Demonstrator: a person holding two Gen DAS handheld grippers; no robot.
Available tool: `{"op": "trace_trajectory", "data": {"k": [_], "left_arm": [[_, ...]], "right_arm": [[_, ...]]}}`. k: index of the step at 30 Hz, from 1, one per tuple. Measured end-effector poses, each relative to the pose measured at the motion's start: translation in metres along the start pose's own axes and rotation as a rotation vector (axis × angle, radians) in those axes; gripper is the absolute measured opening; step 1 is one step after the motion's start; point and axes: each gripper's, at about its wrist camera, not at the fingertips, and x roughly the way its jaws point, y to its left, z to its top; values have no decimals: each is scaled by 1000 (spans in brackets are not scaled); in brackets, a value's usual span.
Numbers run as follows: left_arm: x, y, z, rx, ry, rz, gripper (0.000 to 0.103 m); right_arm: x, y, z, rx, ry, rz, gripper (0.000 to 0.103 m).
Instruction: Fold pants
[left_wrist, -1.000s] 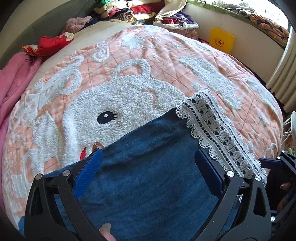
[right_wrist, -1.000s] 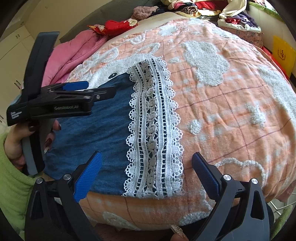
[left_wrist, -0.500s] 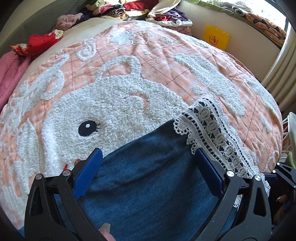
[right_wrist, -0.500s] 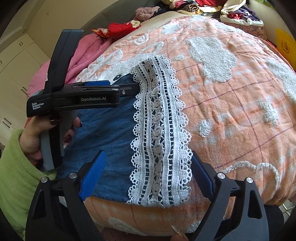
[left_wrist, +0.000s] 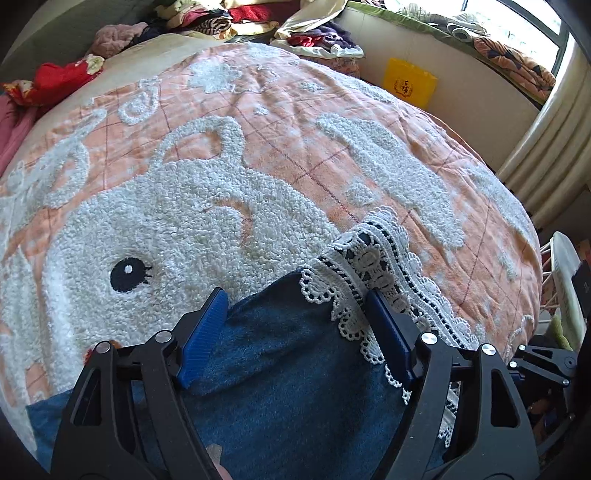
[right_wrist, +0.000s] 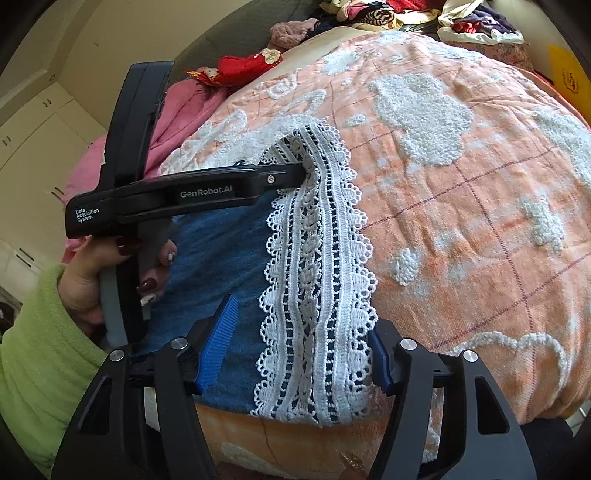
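- Denim pants (left_wrist: 288, 373) spread flat on bed quilt (left_wrist: 332, 155), white lace hem (right_wrist: 317, 280) along 3 o'clock edge in right-wrist view; near end at bed's front edge.
- Left hand-held gripper (left_wrist: 295, 328) lower and closer to cloth than a second ago; jaws just been closing, now medium-wide, straddling far hem corner at 12 o'clock of the denim.
- Left pads: one on bare denim, other pushed against lace, lace ruffled up there; cloth between jaws, not yet pinched.
- Right hand-held gripper (right_wrist: 295, 350) barely shifted; jaws also just been closing, now medium gap around near end of lace hem at 6 o'clock.
- Right pads either side of lace band, cloth between; firm clamp not visible.
- Person's hand (right_wrist: 110, 273) in green sleeve (right_wrist: 40, 354) on left tool's handle at 9 o'clock.
- Judged: both hem corners about to be grabbed, fold not started; lift-and-carry of hem probably next.
- Risk: lace bunching, only lace caught instead of denim.
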Motion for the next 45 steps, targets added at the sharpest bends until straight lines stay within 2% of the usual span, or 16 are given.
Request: {"op": "trace_trajectory", "data": {"k": [3,5,6,7,11,13,16,22,25,29,33,36,37,39,43,45], "left_arm": [[-1,1,0,-3,-6,-2,64],[-4,1,0,-8,-20,-13,46],[-7,1,0,-10,-27,-20,40],[-10,0,0,-12,-35,-31,29],[-17,-5,-1,-2,-46,-26,17],[-20,-3,-2,-10,-55,-37,13],[-27,3,-4,-35,-73,-64,10],[-53,13,-9,-50,-138,-103,10],[-60,20,-12,-51,-147,-91,10],[-53,20,-14,-41,-126,-83,10],[-39,14,-13,-36,-105,-82,11],[-33,12,-12,-30,-94,-67,13],[-32,11,-12,-28,-91,-63,15],[-28,12,-11,-23,-83,-54,19],[-24,13,-11,-23,-76,-38,36],[-21,15,-12,-32,-70,-42,39]], "right_arm": [[5,0,4,-6,-3,14,61],[4,2,5,-18,-7,27,50],[4,3,5,-19,-5,39,44],[4,3,5,-21,-7,42,43],[5,3,6,-17,-5,34,38],[4,4,7,-24,-5,26,28],[0,11,9,-60,-11,28,23],[-12,41,12,-144,-39,40,21],[-14,49,12,-161,-46,35,21],[-8,39,10,-124,-20,-65,21],[-11,17,4,-37,-10,-83,21],[-13,10,1,-6,-17,-85,27],[-13,8,0,5,-17,-87,37],[-13,2,-3,31,-20,-105,49],[-21,-8,-8,73,-29,-90,52],[-21,-11,-11,94,-14,-87,53]]}}
